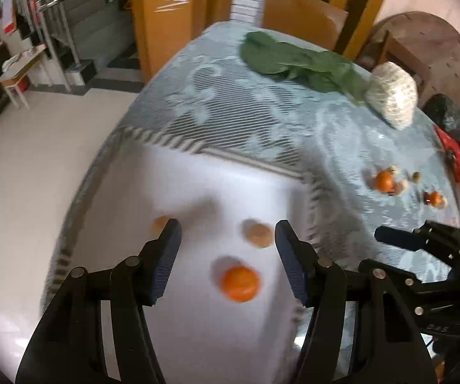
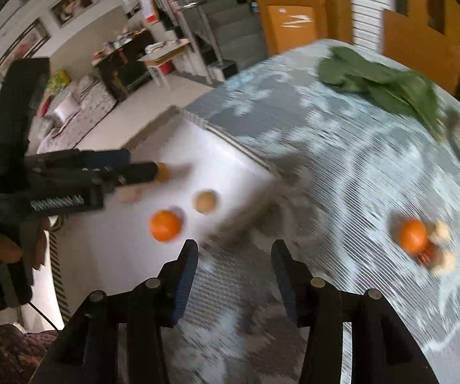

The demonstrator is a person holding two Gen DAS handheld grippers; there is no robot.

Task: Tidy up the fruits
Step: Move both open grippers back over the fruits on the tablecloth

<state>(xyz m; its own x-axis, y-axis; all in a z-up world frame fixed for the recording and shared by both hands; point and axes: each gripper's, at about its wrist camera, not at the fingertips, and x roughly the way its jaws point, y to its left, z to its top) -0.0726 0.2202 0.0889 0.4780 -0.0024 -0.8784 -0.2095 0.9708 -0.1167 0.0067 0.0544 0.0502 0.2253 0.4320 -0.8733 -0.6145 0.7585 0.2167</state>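
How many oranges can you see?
3. One orange lies on the white sheet; two more sit on the tablecloth to the right. More may be hidden at the edge.

Left wrist cam looks down close over the white sheet (image 1: 197,185), table stretching toward 1 o'clock. Right cam sits further right over the cloth (image 2: 342,172), sheet at 10 o'clock. Both catch the orange (image 1: 240,283) (image 2: 165,226) and greens (image 1: 297,60) (image 2: 380,86).

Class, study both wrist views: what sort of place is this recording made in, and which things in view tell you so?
Most likely a lived-in home, around a dining table. The table wears a patterned tablecloth, a staircase rises behind it, and framed pictures hang above a sofa.
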